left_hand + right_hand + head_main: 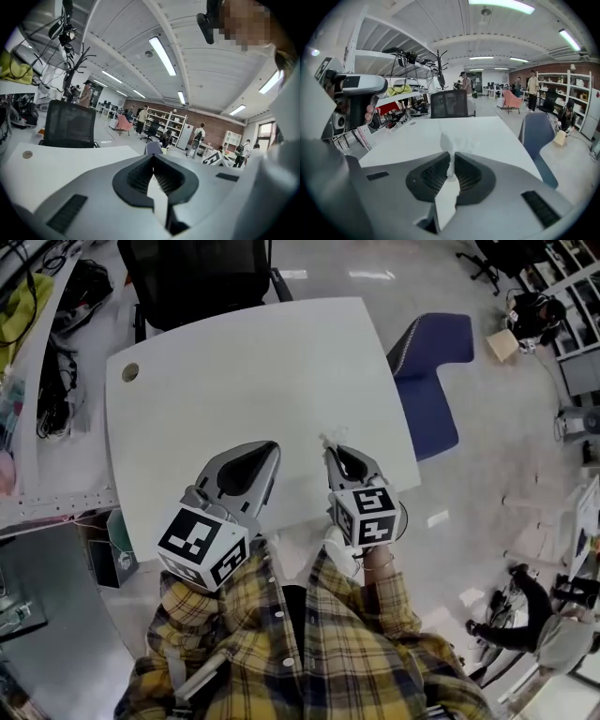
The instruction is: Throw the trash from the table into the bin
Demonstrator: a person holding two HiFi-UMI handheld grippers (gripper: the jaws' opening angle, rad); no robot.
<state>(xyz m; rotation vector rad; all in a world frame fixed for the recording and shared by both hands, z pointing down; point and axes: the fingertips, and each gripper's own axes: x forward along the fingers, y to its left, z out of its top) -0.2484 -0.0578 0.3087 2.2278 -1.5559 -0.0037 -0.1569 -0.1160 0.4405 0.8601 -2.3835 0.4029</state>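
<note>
A crumpled white tissue (pixel 453 141) sticks up from between the pads of my right gripper (pixel 451 157), which is shut on it. In the head view the same tissue (pixel 328 440) shows as a small white tuft at the tip of the right gripper (pixel 334 450), over the near edge of the white table (pixel 262 362). My left gripper (pixel 271 447) hovers beside it to the left. Its dark pads meet at the tip with nothing between them (pixel 153 157). No bin is in sight in any view.
A black mesh chair (pixel 197 277) stands at the table's far side and a blue chair (pixel 431 371) at its right. A round cable hole (pixel 130 372) sits in the table's far left corner. Cluttered shelves (pixel 47 381) run along the left.
</note>
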